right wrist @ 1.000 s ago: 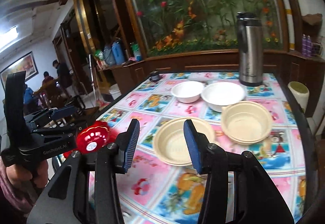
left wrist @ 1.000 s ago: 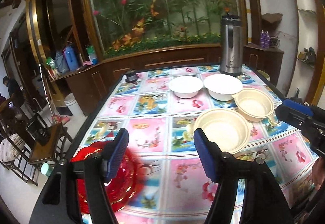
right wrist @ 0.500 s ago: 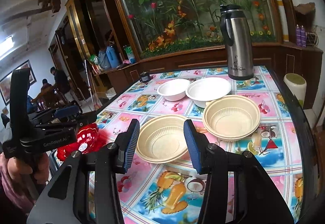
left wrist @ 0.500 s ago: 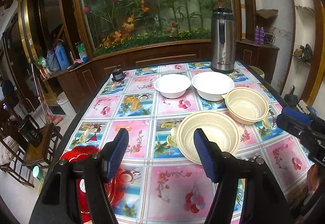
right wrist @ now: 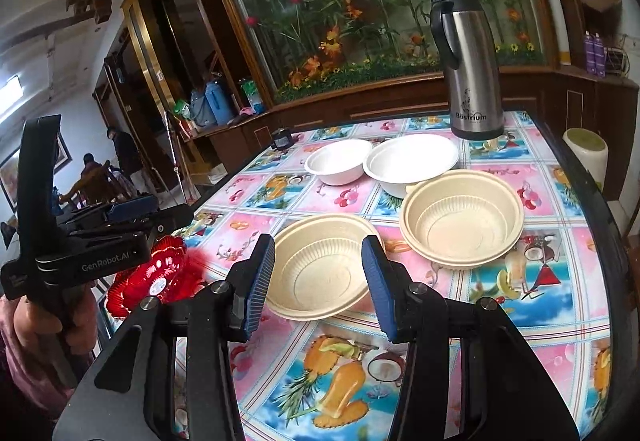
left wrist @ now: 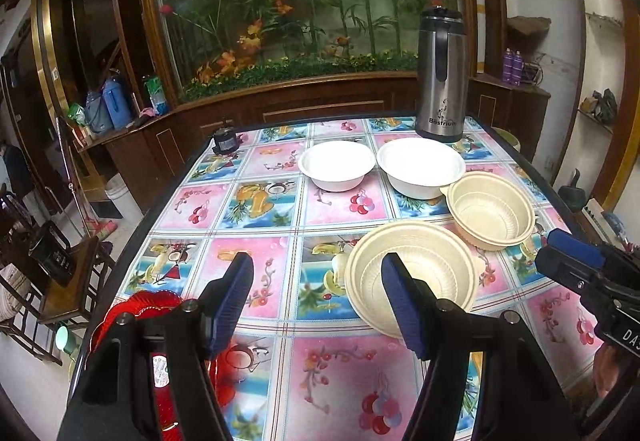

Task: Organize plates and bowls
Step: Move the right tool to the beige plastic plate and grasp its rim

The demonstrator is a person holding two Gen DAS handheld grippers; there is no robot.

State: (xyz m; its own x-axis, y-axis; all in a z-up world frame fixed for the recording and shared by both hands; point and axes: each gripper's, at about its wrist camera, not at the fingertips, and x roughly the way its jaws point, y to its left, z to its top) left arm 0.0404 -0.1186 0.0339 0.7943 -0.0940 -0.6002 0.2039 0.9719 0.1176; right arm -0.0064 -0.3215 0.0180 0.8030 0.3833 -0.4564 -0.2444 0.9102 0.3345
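At the near table edge, left gripper (left wrist: 318, 305) spread wide, gripping nothing; a red scalloped plate (left wrist: 138, 309) lies under its left finger. Right gripper (right wrist: 318, 281) likewise wide and empty, just short of the near beige ribbed bowl (right wrist: 320, 269), which holds nothing. Beside it, 1 more beige bowl (right wrist: 462, 219), empty. Farther back, 2 white bowls, small (right wrist: 338, 161) and large (right wrist: 412, 161), both empty, rims near touching. Farthest, a steel thermos jug (right wrist: 468, 61) marked "Bostrium". Left gripper's body reads "GenRobot.AI".
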